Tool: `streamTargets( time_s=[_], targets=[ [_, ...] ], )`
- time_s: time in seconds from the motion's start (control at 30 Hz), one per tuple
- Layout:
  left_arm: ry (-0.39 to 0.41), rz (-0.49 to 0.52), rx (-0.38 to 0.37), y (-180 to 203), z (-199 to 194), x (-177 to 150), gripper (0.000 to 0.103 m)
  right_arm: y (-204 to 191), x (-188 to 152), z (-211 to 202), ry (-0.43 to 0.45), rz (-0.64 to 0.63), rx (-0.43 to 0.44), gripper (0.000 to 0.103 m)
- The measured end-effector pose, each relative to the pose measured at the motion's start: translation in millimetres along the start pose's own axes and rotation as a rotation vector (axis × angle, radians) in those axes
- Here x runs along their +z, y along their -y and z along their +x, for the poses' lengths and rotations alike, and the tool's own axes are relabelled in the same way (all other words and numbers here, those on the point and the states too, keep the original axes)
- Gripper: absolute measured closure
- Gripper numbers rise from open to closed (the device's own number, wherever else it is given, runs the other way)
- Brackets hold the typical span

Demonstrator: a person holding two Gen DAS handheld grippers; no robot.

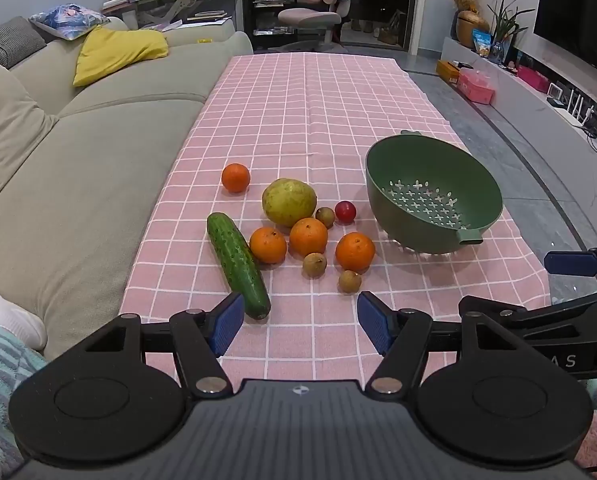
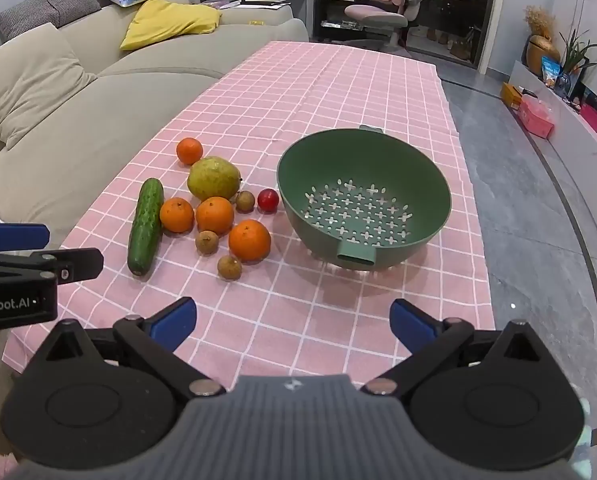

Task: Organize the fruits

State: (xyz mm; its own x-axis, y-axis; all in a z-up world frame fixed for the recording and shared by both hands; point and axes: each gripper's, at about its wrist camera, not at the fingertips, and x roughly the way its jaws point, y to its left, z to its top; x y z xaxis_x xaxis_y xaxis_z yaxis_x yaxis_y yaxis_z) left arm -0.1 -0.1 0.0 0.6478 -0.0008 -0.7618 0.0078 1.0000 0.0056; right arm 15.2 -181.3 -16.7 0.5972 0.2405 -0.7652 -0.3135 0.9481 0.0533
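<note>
Green perforated plastic colander (image 2: 362, 196) on the desk's right side holds nothing. Oranges (image 2: 249, 240), the yellow-green pear (image 2: 213, 178), dark green cucumber (image 2: 145, 226) and small fruits lie loose to its left. Nothing sorted yet. Left gripper (image 1: 300, 326) and right gripper (image 2: 292, 326): both spread, holding nothing.

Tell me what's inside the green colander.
Nothing: the green colander shows only its bare floor of cross-shaped holes. All the fruit lies outside on the pink cloth. What's underneath it is hidden.

Four oranges (image 1: 269, 245), three longans (image 1: 314, 265), one cucumber (image 1: 238, 264).
</note>
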Motion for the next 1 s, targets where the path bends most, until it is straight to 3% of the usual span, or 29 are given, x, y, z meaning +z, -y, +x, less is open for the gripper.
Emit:
streamTargets(
  time_s=[1.0],
  targets=[
    [-0.009, -0.001, 0.002, 2.1, 5.5, -3.1, 0.026, 0.2, -1.6, 3.6, -0.024, 0.004, 0.003, 0.004]
  ],
)
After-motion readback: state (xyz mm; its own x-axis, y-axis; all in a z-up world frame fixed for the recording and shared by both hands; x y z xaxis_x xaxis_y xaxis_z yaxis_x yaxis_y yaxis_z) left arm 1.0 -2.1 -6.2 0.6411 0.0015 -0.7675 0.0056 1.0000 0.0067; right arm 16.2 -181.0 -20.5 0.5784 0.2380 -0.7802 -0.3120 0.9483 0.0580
